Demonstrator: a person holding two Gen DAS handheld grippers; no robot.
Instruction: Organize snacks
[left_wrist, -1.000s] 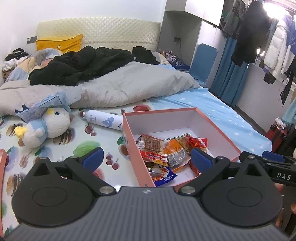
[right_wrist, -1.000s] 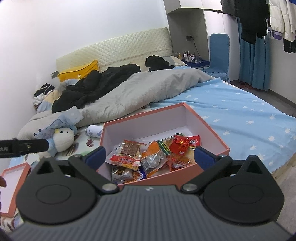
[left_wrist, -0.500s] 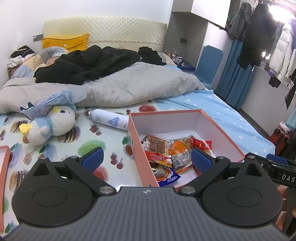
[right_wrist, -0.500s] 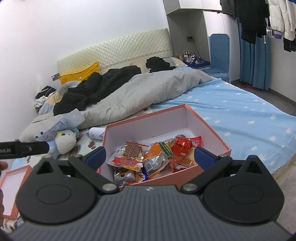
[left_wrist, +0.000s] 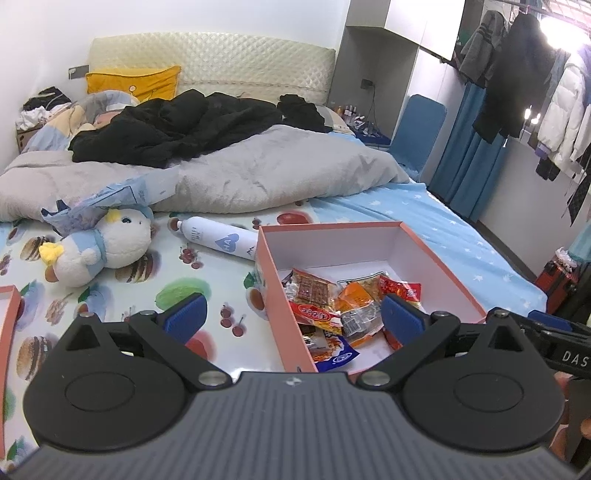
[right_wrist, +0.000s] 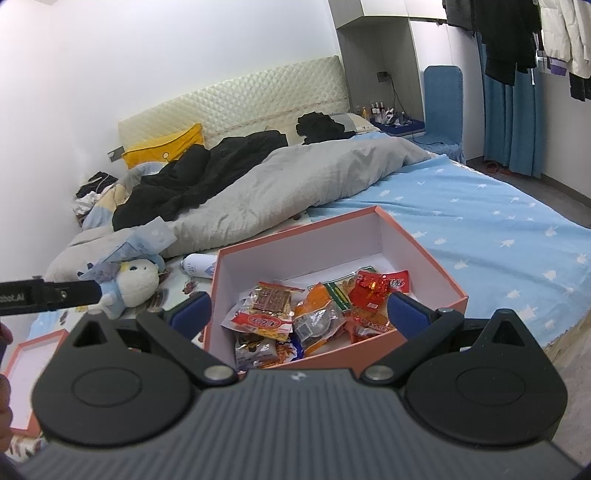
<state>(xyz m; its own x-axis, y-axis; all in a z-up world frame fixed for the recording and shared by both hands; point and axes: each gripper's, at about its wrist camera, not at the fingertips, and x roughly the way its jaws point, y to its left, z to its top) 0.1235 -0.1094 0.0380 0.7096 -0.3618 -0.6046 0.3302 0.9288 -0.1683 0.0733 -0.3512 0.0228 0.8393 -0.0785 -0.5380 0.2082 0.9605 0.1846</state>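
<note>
I hold my left gripper (left_wrist: 291, 315) and my right gripper (right_wrist: 300, 308) wide open, with nothing in them. The snack packets (right_wrist: 314, 314) lie piled in the near end of the pink box (right_wrist: 295, 242) on the bed (right_wrist: 480, 221). A white bottle (left_wrist: 218, 240) and a plush toy (left_wrist: 107, 247) lie beside the box

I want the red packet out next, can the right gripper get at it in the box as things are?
Probably yes. The right gripper is open and empty above the lidless pink box, and the red packet lies on top of the pile at the right side, nothing covering it.
</note>
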